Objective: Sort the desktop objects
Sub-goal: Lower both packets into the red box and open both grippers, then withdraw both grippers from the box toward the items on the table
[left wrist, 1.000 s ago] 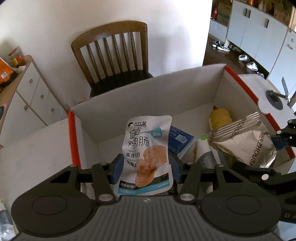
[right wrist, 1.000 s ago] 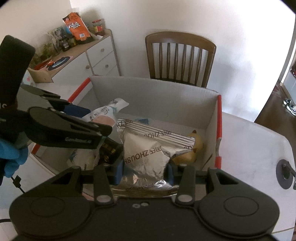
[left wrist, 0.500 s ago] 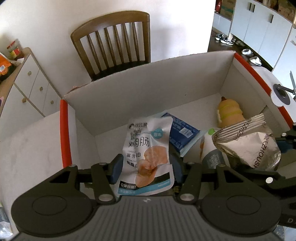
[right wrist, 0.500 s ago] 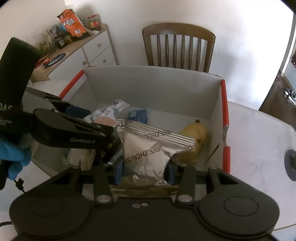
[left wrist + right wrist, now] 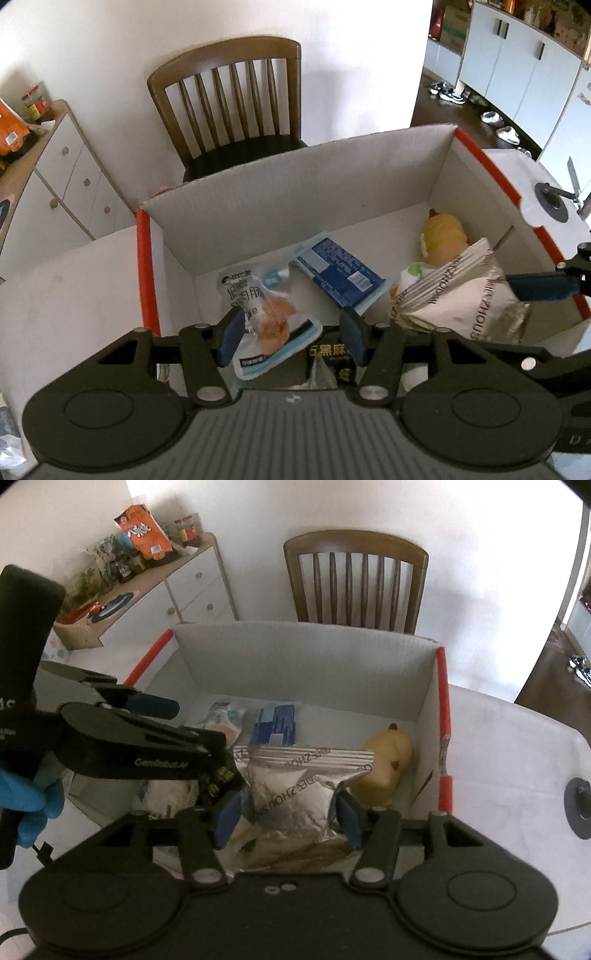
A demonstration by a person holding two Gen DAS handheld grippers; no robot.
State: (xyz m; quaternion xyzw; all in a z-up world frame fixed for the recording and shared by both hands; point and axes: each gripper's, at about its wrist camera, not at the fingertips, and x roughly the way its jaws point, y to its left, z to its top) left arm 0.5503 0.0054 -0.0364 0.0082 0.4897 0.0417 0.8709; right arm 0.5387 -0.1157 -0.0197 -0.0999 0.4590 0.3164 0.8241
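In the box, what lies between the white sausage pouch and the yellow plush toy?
In the left wrist view, a blue packet lies flat on the box floor between the sausage pouch and the plush toy. The silver foil bag is nearer the camera.
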